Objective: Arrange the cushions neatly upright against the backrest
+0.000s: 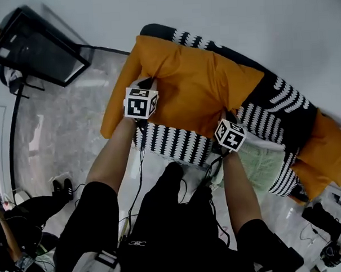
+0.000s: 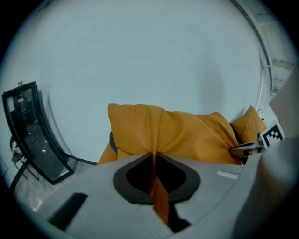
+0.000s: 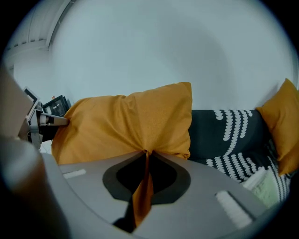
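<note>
A big orange cushion is held up over the black-and-white patterned sofa, in front of its backrest. My left gripper is shut on the cushion's near left edge, with orange fabric pinched between its jaws. Over at the cushion's near right edge, my right gripper is shut on a fold of the same fabric. A second orange cushion lies at the sofa's right end.
A pale green cloth lies on the seat at the right. A black framed screen stands on the floor to the left of the sofa. Cables hang from the grippers. Dark gear sits at the lower right.
</note>
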### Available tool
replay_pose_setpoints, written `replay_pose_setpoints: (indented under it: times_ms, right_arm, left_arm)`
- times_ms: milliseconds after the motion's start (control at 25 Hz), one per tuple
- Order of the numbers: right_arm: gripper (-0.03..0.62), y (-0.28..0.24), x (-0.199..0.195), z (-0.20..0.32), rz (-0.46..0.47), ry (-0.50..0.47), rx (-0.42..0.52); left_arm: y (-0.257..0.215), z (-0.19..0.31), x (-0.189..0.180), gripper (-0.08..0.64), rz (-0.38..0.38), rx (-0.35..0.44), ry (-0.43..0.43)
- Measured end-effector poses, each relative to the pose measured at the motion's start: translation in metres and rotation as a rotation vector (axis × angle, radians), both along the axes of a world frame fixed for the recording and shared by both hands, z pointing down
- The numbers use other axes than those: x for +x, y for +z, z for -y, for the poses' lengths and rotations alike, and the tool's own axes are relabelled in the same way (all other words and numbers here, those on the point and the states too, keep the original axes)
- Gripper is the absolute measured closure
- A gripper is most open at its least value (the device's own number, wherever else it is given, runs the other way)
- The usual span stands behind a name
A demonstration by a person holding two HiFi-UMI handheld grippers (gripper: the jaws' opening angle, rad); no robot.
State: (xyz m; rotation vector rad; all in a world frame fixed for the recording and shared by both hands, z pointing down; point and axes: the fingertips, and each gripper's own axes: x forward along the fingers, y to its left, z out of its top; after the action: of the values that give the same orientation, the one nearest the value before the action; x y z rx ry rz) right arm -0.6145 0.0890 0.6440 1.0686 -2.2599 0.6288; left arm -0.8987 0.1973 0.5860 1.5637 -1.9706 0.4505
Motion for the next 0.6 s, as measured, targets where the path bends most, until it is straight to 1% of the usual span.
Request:
replay_pose_setpoints:
  times_ms: [160, 360, 480, 600]
  right_arm:
    - [0.572, 0.038, -0.054, 0.013, 0.003, 0.001, -0.007]
    - [0.569, 0.078, -0.079, 0.042, -0.034, 0.018, 0.007]
    - [0.569, 0.107, -0.104, 0.051, -0.043, 0.016, -0.004]
    - [0.568, 0.13, -0.118, 0.054, -0.057, -0.002, -0.005]
  left_arm:
    - [0.038, 0.025, -0.057, 0.545, -0.007, 0.009, 0.04]
    - [0.08, 0.062, -0.085, 0.545, -0.006, 0.012, 0.061]
    - [0.115, 0.072, -0.112, 0.545, -0.016, -0.015, 0.068]
    - [0.148, 0.078, -0.128, 0.545, -0.019, -0.046, 0.076]
